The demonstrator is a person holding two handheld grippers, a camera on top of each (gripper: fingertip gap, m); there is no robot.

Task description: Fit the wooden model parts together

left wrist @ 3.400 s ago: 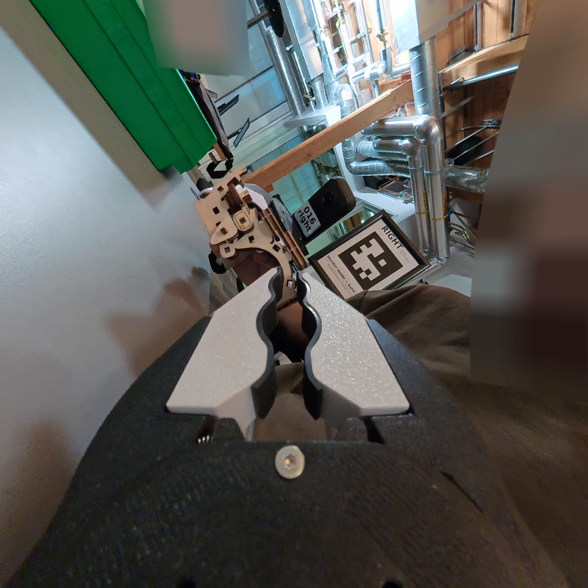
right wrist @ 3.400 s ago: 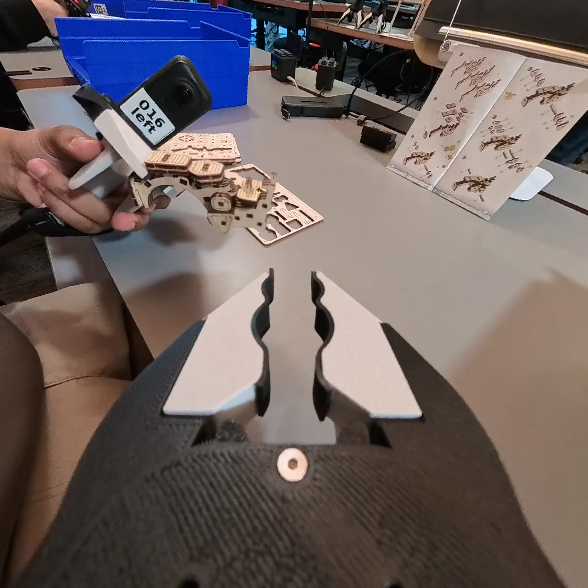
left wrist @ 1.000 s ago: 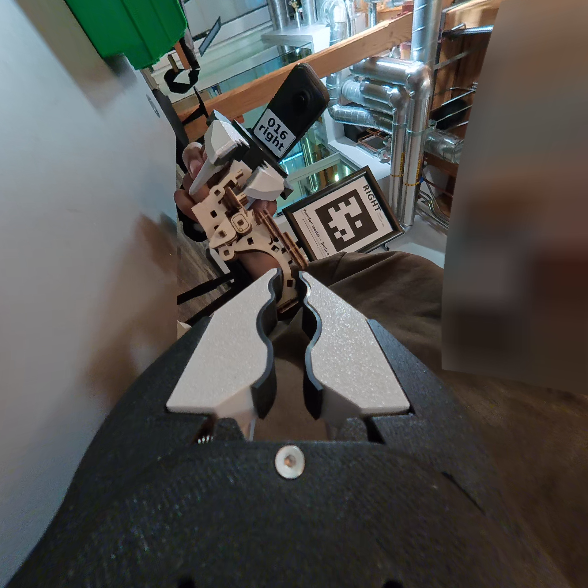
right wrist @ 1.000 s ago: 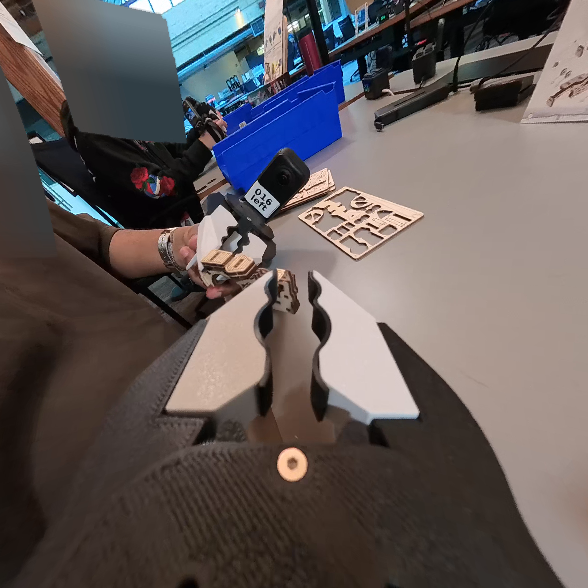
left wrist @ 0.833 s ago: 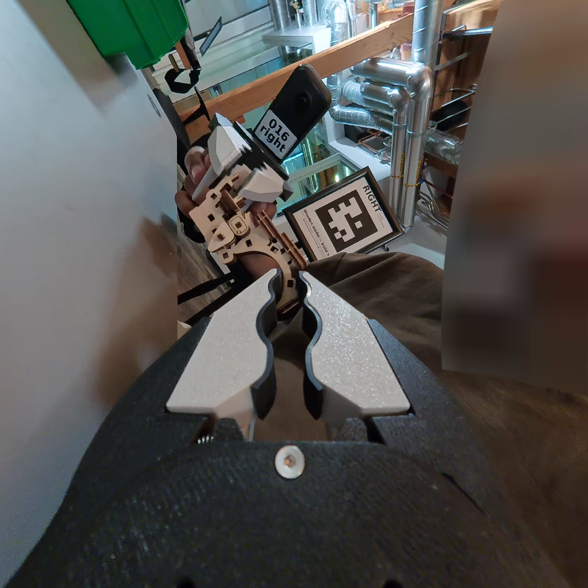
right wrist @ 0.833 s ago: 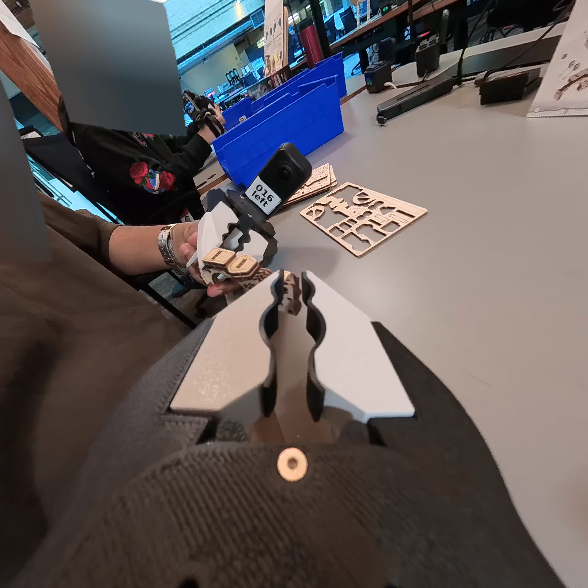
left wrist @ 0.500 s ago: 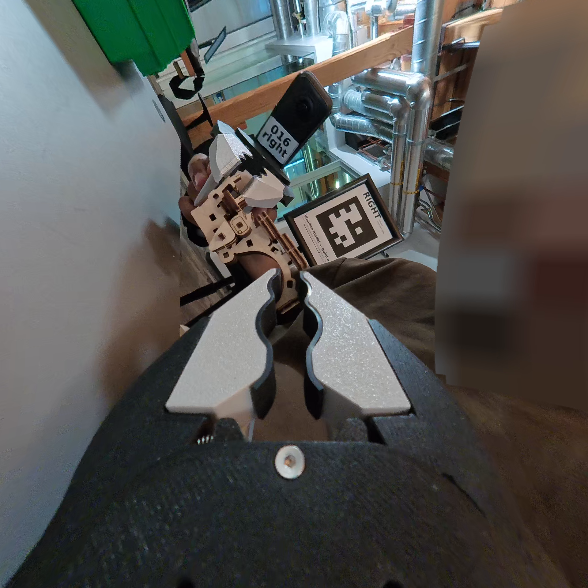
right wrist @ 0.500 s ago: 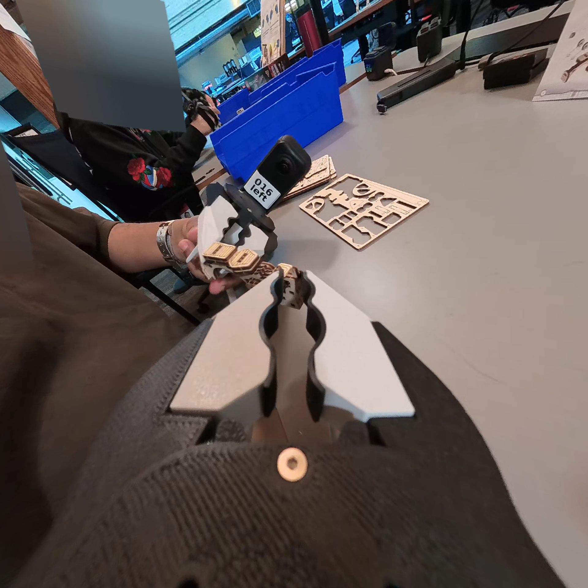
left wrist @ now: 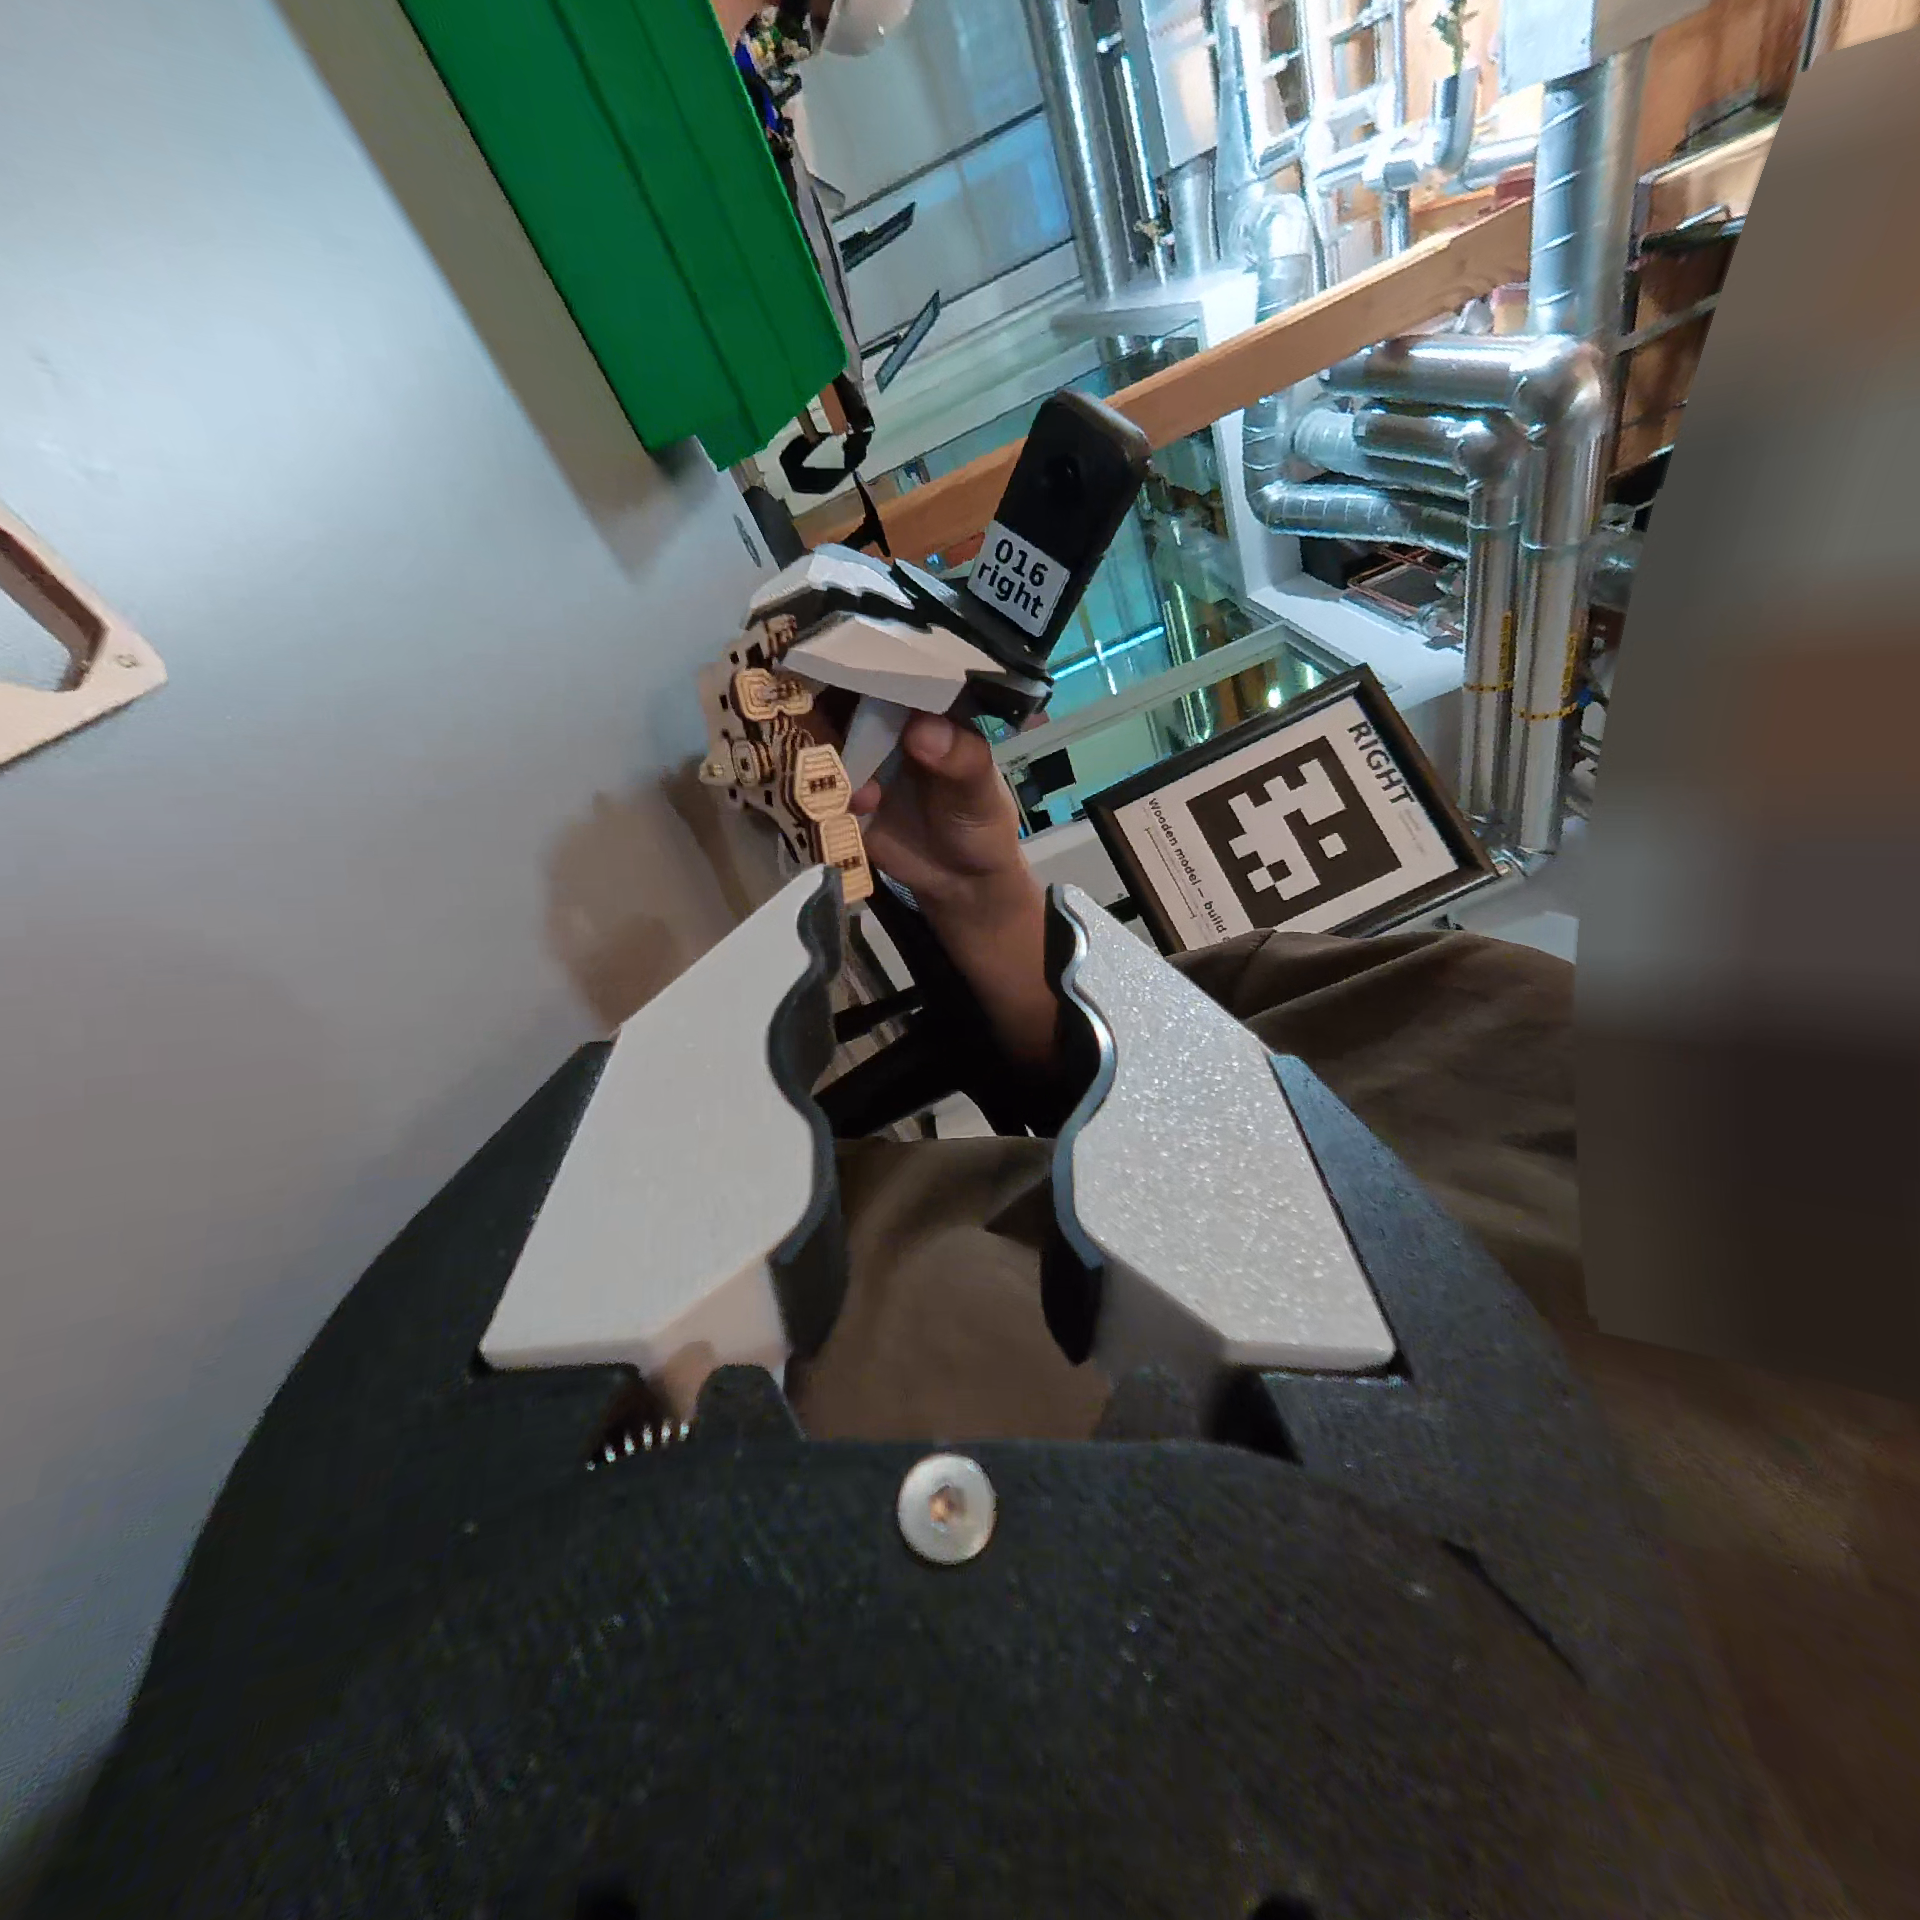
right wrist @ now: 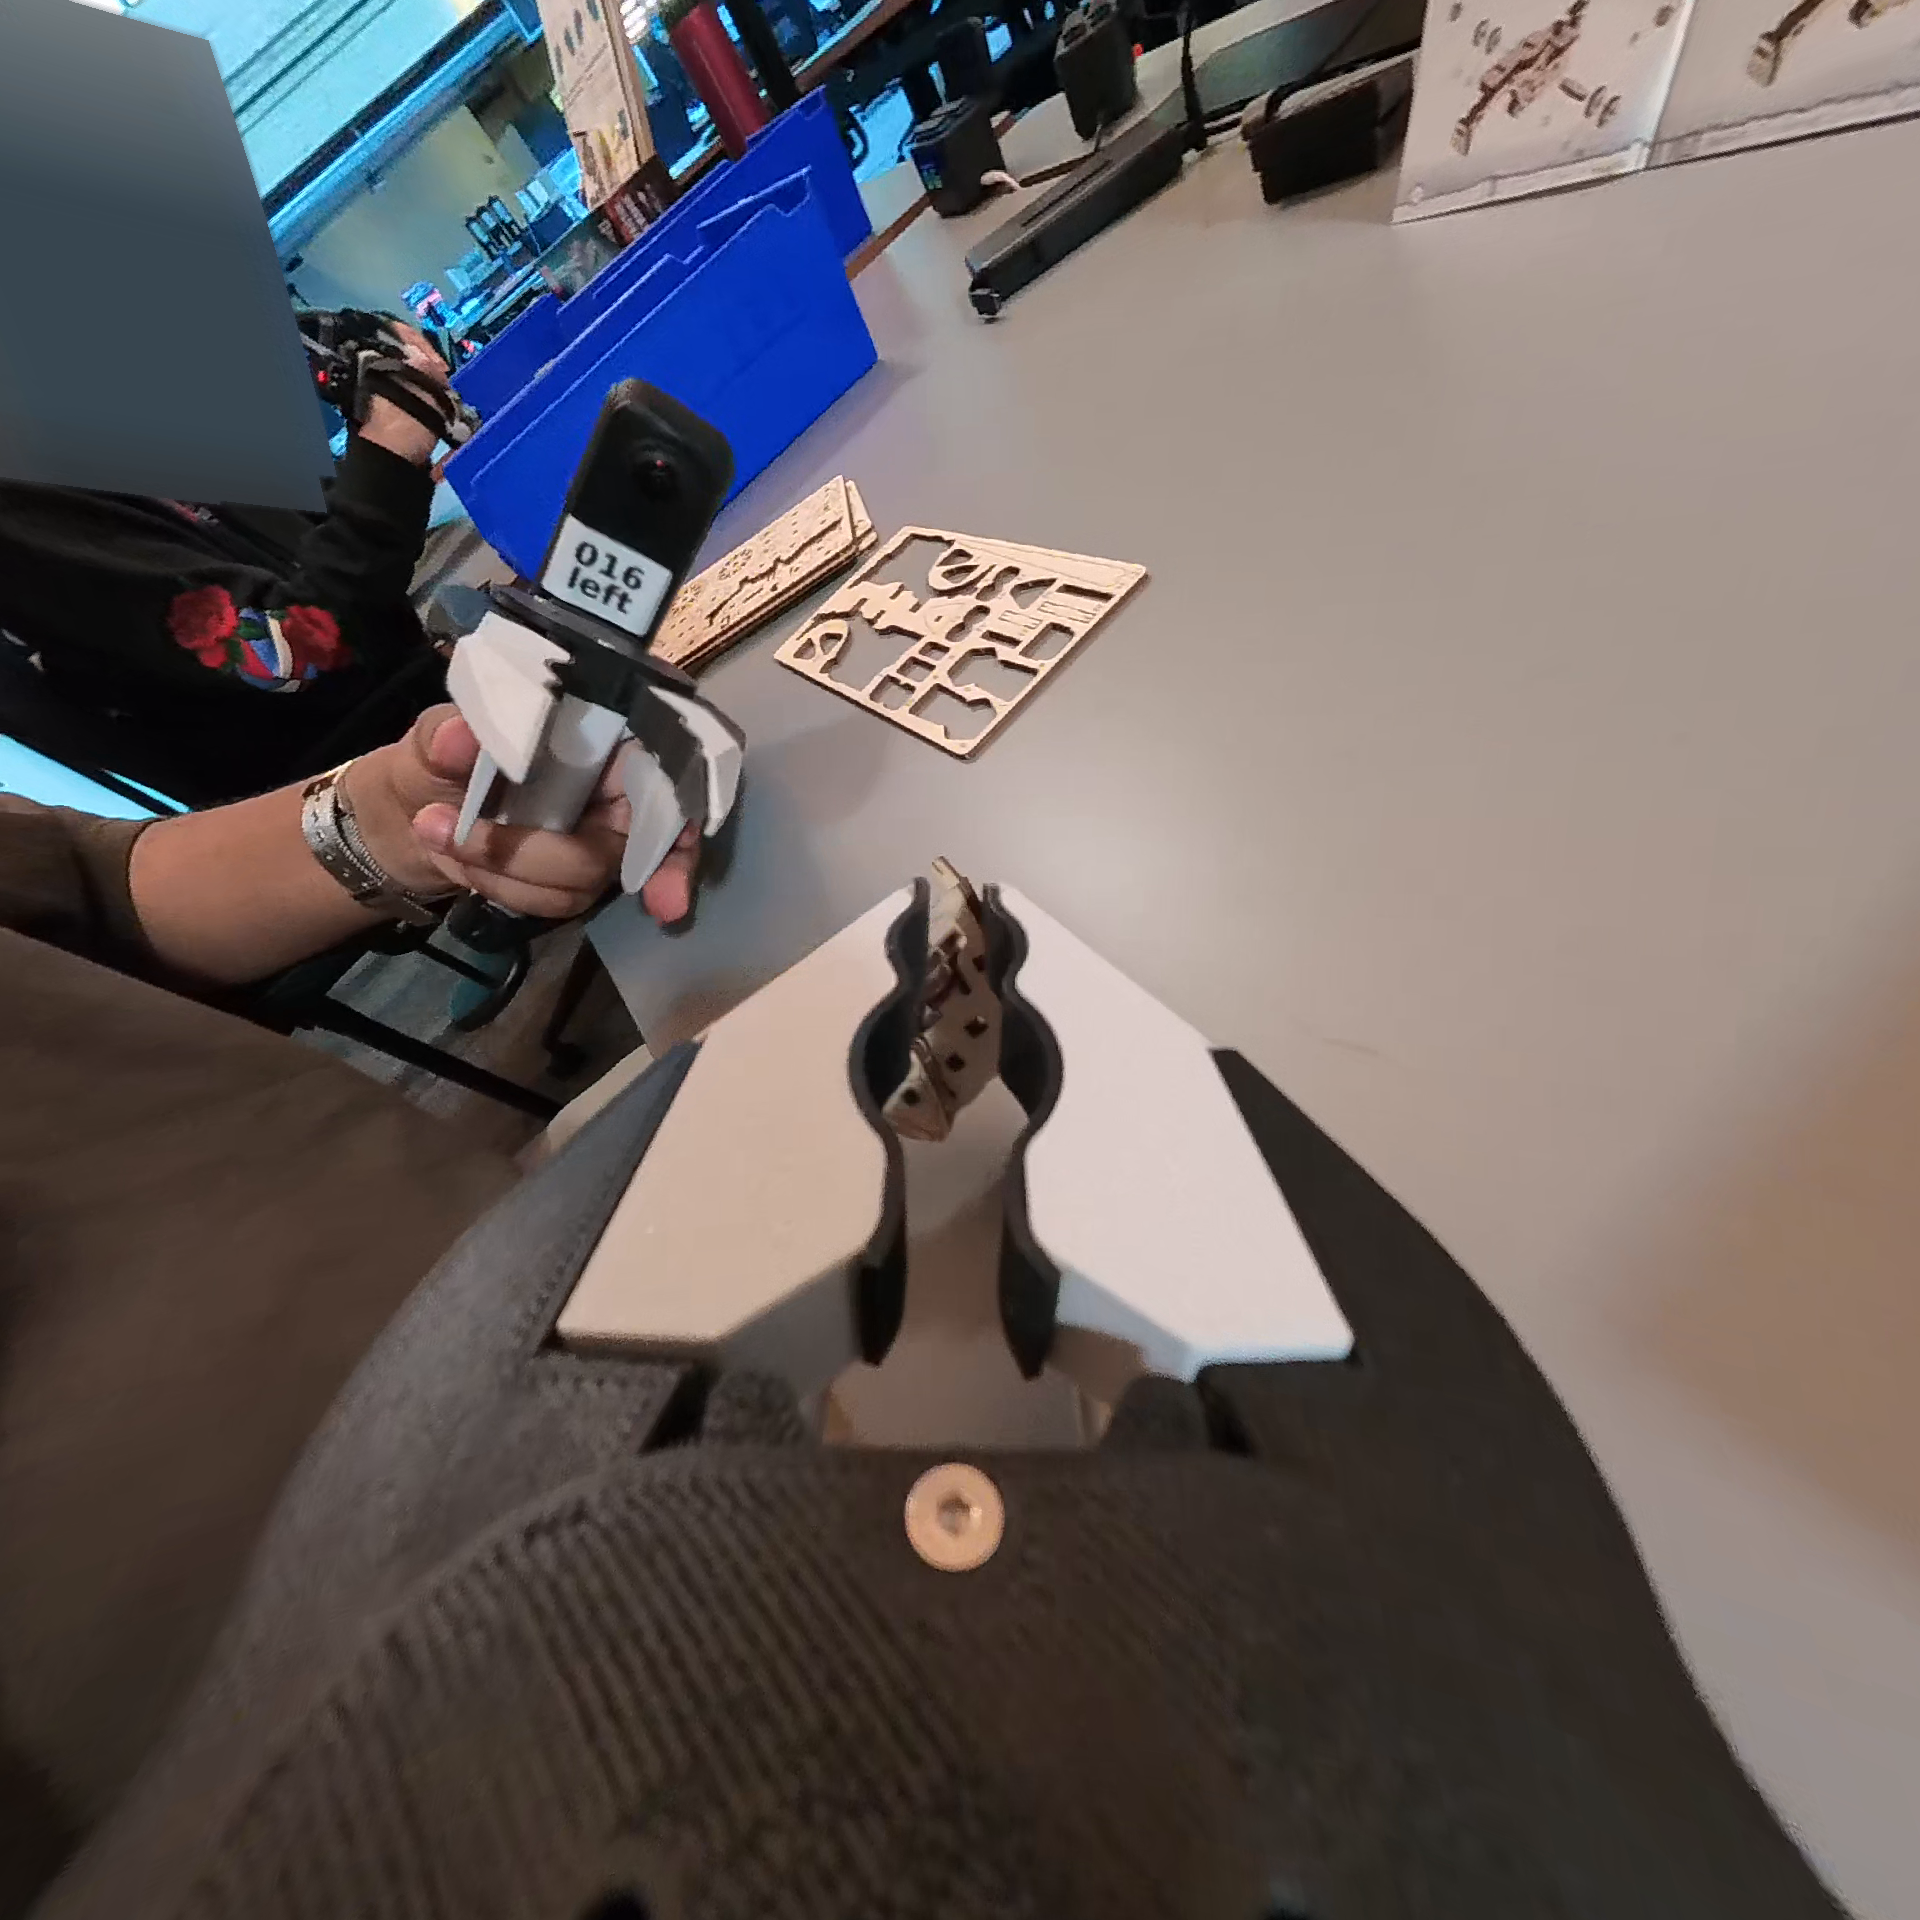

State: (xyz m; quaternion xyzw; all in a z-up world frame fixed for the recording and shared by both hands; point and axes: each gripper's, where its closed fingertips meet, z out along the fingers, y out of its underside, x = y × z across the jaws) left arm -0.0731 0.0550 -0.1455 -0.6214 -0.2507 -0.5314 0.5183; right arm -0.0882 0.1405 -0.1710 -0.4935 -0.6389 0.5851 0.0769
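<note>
The partly built wooden model [right wrist: 948, 1003] is clamped between the fingers of my right gripper [right wrist: 954, 899], held above the grey table's near edge. In the left wrist view the same model [left wrist: 795, 764] hangs from the right gripper [left wrist: 784, 644], with its stacked hexagonal pieces pointing toward my left gripper. My left gripper [left wrist: 945, 904] is open and empty, with its jaws wide apart, a short way from the model's lower end. It also shows in the right wrist view [right wrist: 566, 831], open, to the left of the model.
A cut-out wooden sheet [right wrist: 961, 644] and a stack of sheets [right wrist: 769, 582] lie on the grey table [right wrist: 1455, 623]. Blue bins [right wrist: 707, 353], black devices [right wrist: 1070, 197] and instruction sheets [right wrist: 1558, 94] stand behind. A green bin [left wrist: 644, 208] and a framed marker sign [left wrist: 1288, 821] show in the left wrist view. The grippers' ends are close to 10 cm from one another.
The right gripper closed on the model while the left still held it. The left gripper has since opened and drawn back, so the model now hangs from the right gripper alone.
</note>
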